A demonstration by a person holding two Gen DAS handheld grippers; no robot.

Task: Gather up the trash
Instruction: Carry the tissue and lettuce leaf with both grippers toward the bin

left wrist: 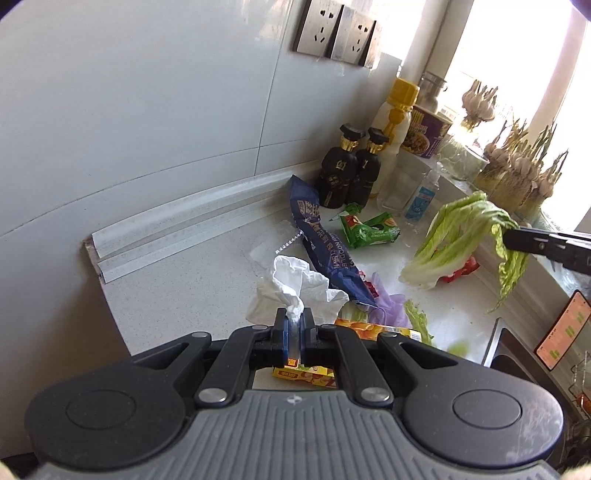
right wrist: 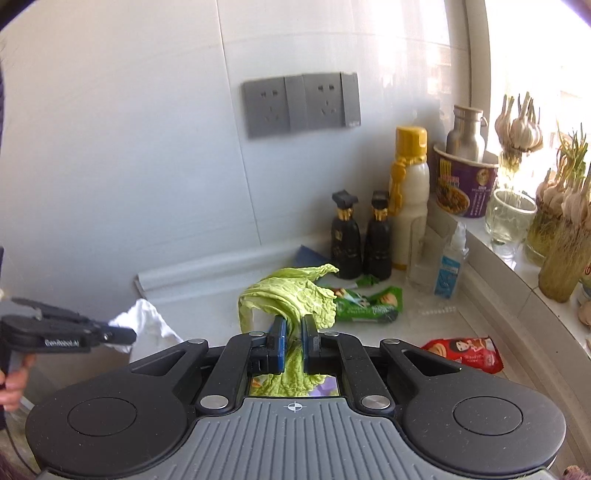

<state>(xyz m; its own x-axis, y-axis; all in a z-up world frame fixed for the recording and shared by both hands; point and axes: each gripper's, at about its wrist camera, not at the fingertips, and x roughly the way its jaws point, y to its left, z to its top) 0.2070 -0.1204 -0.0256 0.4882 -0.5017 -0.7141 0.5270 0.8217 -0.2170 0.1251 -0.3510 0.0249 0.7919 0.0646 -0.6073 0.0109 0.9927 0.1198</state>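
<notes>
My left gripper (left wrist: 294, 316) is shut on a crumpled white tissue (left wrist: 291, 288) and holds it above the white counter (left wrist: 184, 280); the tissue (right wrist: 146, 317) also shows at the left of the right wrist view. My right gripper (right wrist: 293, 321) is shut on a green cabbage leaf (right wrist: 284, 295) and holds it up; the leaf (left wrist: 465, 236) hangs at the right of the left wrist view. On the counter lie a blue noodle wrapper (left wrist: 325, 243), a green snack wrapper (left wrist: 369, 229), a red wrapper (right wrist: 465, 350), a purple wrapper (left wrist: 388, 302) and a yellow box (left wrist: 376, 328).
Two dark bottles (left wrist: 347, 170), a yellow-capped bottle (left wrist: 395, 122), a purple noodle cup (left wrist: 424, 133) and a sanitizer bottle (left wrist: 423, 195) stand at the back corner. Garlic bunches (left wrist: 517, 162) line the windowsill. A sink (left wrist: 517, 354) lies at the right. Wall sockets (left wrist: 336, 33) sit above.
</notes>
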